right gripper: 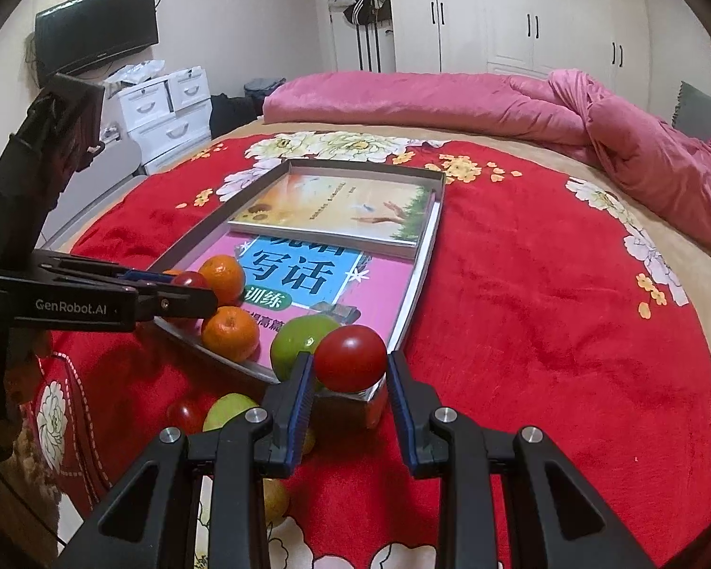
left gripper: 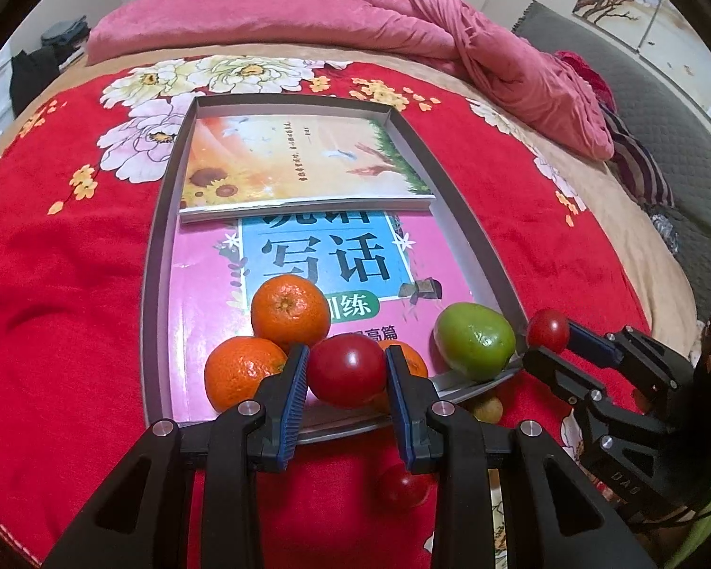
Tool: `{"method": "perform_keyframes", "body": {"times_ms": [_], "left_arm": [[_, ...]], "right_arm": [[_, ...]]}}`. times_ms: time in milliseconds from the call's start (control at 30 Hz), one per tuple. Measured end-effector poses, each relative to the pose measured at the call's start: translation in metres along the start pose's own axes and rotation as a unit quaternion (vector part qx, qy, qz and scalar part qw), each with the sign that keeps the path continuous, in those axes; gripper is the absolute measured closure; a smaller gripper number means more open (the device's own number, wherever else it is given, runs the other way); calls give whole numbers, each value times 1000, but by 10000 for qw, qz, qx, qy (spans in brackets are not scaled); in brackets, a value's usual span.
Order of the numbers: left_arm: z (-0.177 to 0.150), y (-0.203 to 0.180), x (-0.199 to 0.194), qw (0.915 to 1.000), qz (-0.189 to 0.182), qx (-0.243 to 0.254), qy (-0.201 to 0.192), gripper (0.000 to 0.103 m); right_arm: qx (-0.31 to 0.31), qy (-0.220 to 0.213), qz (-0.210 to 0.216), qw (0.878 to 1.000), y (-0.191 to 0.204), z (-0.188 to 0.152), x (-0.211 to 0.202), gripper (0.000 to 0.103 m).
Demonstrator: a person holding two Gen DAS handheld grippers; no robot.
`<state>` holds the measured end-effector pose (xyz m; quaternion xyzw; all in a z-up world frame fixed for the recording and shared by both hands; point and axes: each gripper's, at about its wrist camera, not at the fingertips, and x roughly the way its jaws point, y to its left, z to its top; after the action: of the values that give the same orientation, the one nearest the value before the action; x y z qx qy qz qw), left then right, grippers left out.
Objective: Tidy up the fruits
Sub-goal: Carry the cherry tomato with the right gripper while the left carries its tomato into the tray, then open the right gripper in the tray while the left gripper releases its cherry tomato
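A shallow grey tray (left gripper: 159,237) lies on the red flowered bedspread with two books in it. At its near end sit three oranges (left gripper: 289,313) and a green fruit (left gripper: 474,341). My left gripper (left gripper: 347,372) is shut on a red tomato (left gripper: 346,365), held over the tray's near edge among the oranges. My right gripper (right gripper: 350,372) is shut on a second red tomato (right gripper: 350,355), just above the tray's near corner (right gripper: 374,393) beside the green fruit (right gripper: 294,346). Each gripper shows in the other's view: the right gripper (left gripper: 547,339) and the left gripper (right gripper: 189,289).
Loose fruit lies on the bedspread before the tray: a red tomato (right gripper: 185,415), a green apple (right gripper: 227,412) and a yellowish fruit (right gripper: 275,498). A pink quilt (right gripper: 497,99) is heaped at the far side. White drawers (right gripper: 166,114) stand left of the bed.
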<state>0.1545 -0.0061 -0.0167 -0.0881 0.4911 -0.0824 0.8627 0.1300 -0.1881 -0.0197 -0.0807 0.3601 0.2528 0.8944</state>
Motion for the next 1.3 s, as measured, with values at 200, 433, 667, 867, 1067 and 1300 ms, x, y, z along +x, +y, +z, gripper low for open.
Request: {"method": "perform_keyframes", "body": {"times_ms": [200,433,667,867,1067,1300], "left_arm": [[0,0,0,10000,3,2,-2,70],[0,0,0,10000,2,4,-5,70],[0,0,0,10000,9,21,-8,70],[-1,0,0,10000,-1,28,-6,70],[-1,0,0,10000,2,21,-18,70],[-1,1,-3,10000,-37,-17,-36,69]], "right_arm": [[-47,57,-12,10000,1,-1,5,72],[-13,80,5,10000,1,-1,8,71],[27,88,65,9999,-1,-3,8,71],[140,68,131,9998,-3,-4,7,71],[197,13,156,9997,-4,-4,2,66],[223,-102,203,9995,-3,-4,-5,60]]}}
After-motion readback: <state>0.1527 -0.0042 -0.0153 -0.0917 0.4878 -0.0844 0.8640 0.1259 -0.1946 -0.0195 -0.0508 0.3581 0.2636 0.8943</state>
